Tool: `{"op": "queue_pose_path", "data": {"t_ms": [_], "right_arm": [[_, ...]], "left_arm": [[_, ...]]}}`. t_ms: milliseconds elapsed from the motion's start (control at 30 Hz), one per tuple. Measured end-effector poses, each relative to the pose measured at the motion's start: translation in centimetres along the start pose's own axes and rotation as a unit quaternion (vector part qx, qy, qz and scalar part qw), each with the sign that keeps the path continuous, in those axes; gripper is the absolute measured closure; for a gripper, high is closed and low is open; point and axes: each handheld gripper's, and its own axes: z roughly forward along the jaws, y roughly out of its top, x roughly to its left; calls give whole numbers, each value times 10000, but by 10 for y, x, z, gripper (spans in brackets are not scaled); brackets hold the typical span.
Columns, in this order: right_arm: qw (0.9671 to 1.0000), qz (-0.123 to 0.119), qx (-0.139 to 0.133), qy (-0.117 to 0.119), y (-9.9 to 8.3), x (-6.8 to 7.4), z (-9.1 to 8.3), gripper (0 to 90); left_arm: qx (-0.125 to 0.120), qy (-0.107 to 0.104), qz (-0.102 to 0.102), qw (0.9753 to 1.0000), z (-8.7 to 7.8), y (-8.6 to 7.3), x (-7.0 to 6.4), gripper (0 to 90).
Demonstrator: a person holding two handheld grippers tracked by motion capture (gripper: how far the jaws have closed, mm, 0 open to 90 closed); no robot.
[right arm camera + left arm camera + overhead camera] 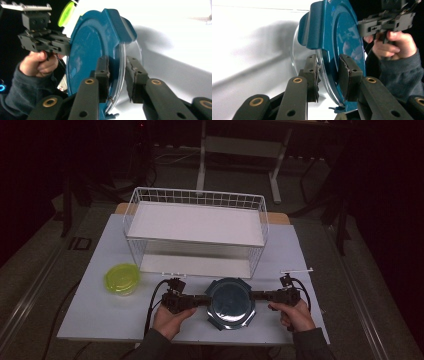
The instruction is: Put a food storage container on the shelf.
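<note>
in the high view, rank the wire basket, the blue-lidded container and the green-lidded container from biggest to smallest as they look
1. The white wire basket, by far the largest.
2. The blue-lidded container, held between the left gripper and right gripper.
3. The green-lidded container, smallest; it sits a little farther from the camera, but the gap looks real.

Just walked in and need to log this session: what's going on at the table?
A person holds a round container with a blue lid between two grippers. The left gripper clamps its left edge and the right gripper its right edge, at the table's near side. A white wire basket stands behind it, and a yellow-green lidded container sits to the left.
</note>
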Motion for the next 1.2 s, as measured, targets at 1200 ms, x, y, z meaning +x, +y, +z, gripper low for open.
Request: {"op": "queue_pose_path", "data": {"t_ms": [1200], "right_arm": [[9845, -1559, -658, -453, 50, 111, -4, 738]], "left_arm": [[-1134, 685, 1025, 9859, -97, 39, -59, 761]]}}
